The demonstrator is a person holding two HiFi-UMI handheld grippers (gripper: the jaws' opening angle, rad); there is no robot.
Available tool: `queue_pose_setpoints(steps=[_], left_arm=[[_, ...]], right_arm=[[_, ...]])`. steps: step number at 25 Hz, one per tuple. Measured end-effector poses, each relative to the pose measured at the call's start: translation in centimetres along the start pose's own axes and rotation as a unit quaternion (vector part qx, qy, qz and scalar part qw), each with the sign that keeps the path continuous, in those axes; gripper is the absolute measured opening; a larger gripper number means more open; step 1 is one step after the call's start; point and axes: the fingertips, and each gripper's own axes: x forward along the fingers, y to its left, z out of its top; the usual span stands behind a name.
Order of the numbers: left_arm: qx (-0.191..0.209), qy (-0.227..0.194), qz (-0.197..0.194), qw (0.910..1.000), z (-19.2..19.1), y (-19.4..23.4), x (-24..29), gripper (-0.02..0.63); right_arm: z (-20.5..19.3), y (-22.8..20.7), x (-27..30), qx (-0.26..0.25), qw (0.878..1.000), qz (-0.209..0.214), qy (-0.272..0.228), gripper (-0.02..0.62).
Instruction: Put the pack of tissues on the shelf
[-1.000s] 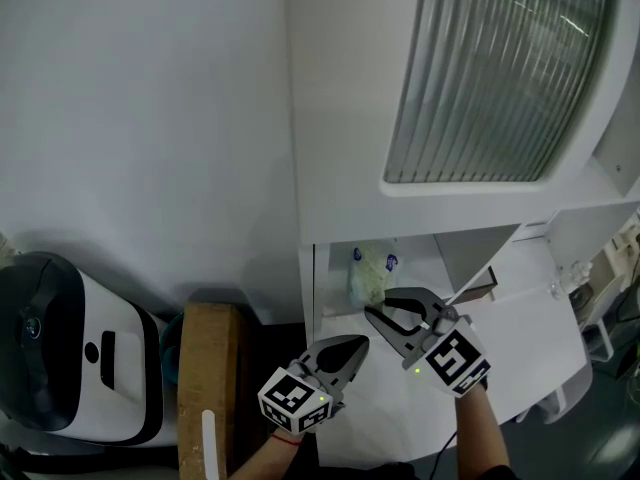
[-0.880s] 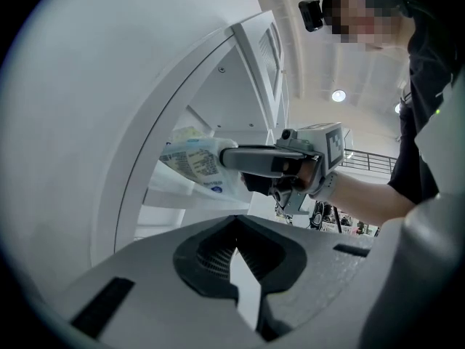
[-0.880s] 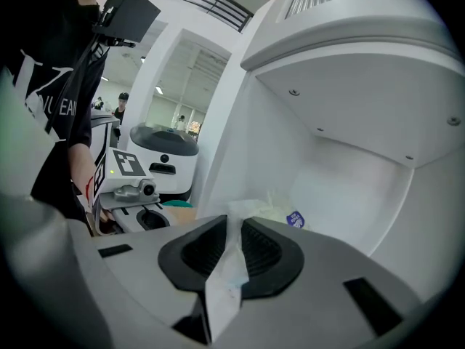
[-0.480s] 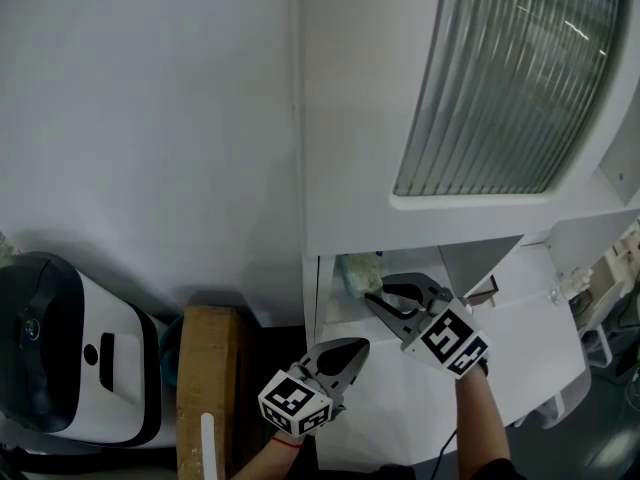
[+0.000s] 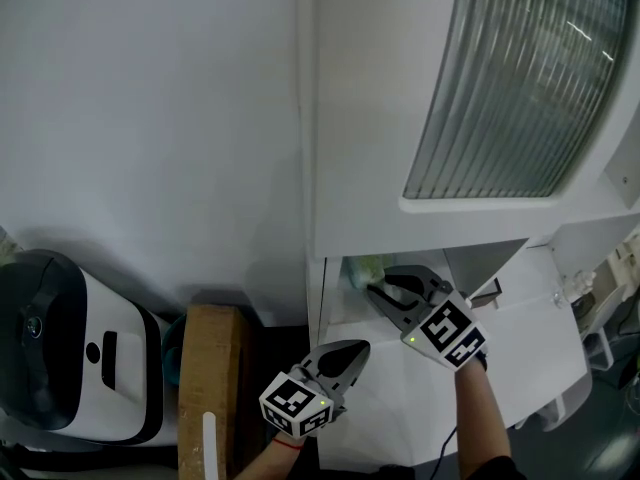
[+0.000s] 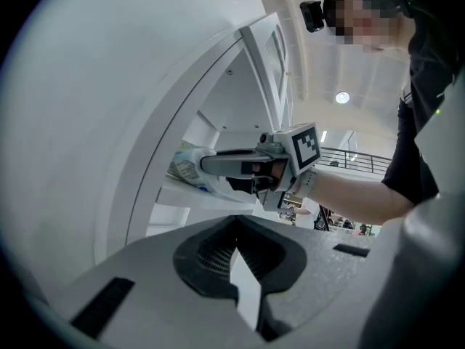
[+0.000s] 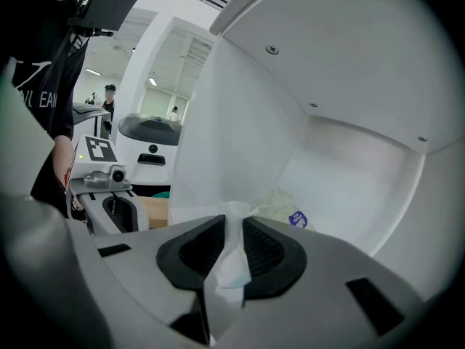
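Head view: the right gripper point(image 5: 378, 286) reaches into the shelf point(image 5: 338, 313) opening. The pack of tissues point(image 5: 364, 268) sits at its tips, inside the compartment. The left gripper point(image 5: 356, 348) hangs lower, outside the opening. Count: one pack, two grippers, one open compartment.

Left gripper view: this gripper's jaws are clenched together with nothing between them. The pack rests on the shelf floor.

Right gripper view: the jaws are opening, with a flap of the pack's wrapper pinched between the pads. The pack's body lies ahead on the floor, near the back corner. Recommended: let the film drop free, then withdraw straight back so the pack is not dragged out.
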Motion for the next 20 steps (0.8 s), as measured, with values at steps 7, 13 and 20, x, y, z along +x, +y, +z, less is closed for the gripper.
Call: queue_pose_setpoints(steps=[7, 13, 20], left_arm=[[0.0, 0.001, 0.005, 1.0, -0.1, -0.1, -0.8, 0.005], [0.0, 0.003, 0.005, 1.0, -0.6, -0.3, -1.8, 0.005], [0.002, 0.005, 0.0, 1.0, -0.8, -1.4, -1.6, 0.005]], right_arm=[[0.2, -0.1, -0.3, 0.005, 1.0, -0.017, -0.004, 0.148], [0.5, 0.3, -0.7, 0.022, 0.999, -0.034, -0.02, 0.172], [0.9, 0.2, -3.1, 0.063, 0.994, -0.06, -0.07, 0.175]])
